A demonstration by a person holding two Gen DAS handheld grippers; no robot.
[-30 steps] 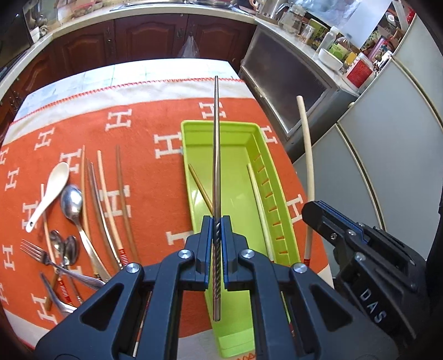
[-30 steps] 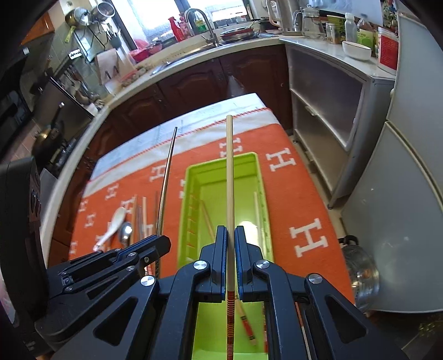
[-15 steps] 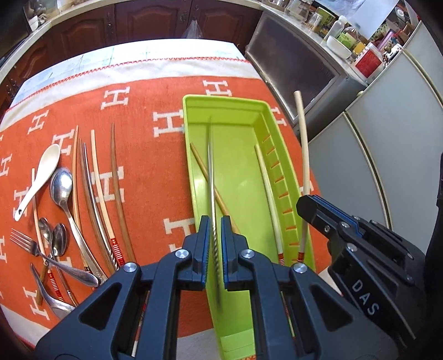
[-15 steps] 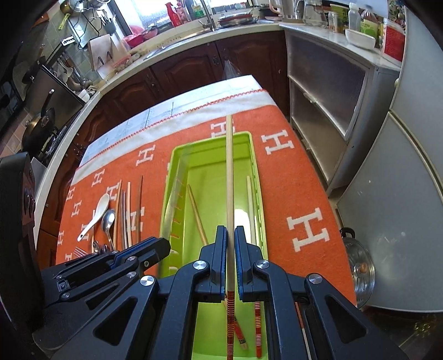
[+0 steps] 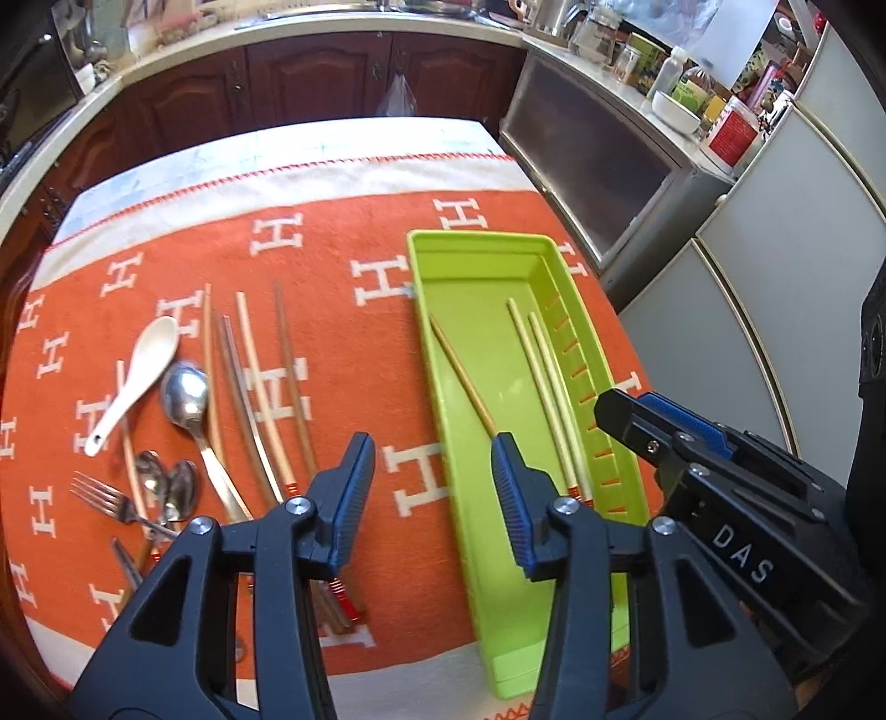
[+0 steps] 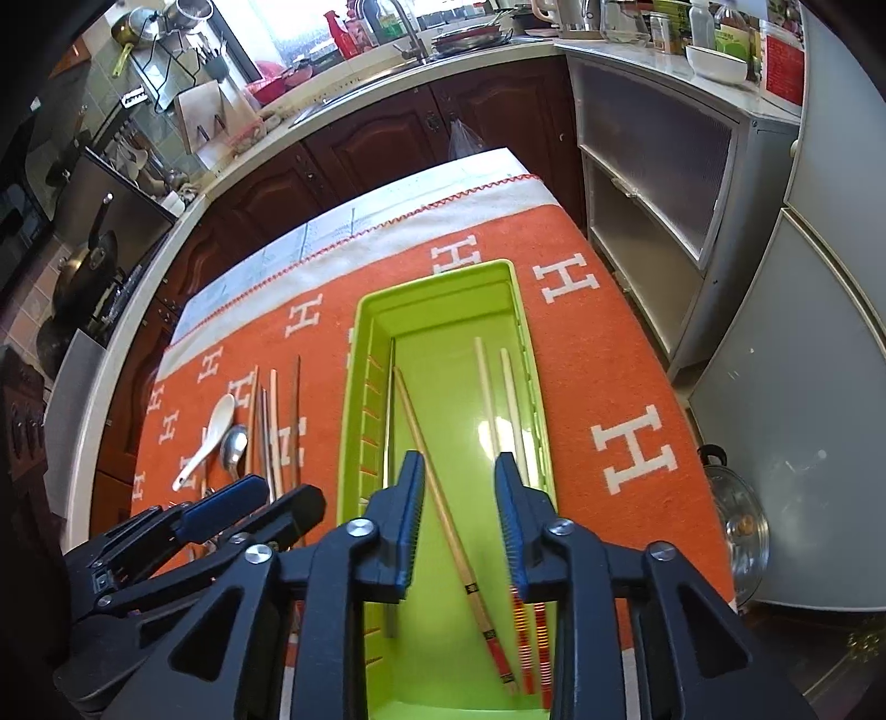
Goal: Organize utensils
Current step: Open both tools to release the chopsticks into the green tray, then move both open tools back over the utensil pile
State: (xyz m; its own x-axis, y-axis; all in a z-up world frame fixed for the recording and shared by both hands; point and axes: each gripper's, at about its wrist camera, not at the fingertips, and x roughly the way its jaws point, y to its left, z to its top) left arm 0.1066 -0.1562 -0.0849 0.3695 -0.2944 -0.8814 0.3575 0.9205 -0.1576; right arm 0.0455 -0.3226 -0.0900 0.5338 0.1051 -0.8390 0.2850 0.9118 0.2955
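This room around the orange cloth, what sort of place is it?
Most likely a home kitchen: a sink tap on the counter, dark wooden cabinets, and pans on a stove.

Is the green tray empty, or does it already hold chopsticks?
Not empty: the green tray holds a metal chopstick, a brown chopstick and two pale chopsticks.

Daylight floods both fisheye views, coming from the window behind the sink in the right wrist view, which is blown out to white. A bright glare patch sits on the floor of the green tray, and the silver cabinets reflect pale light. Straight lines bow hard toward the rims, the corners fall to black, the red-banded chopstick ends are smeared with blur, and the metal spoon looks slightly soft.
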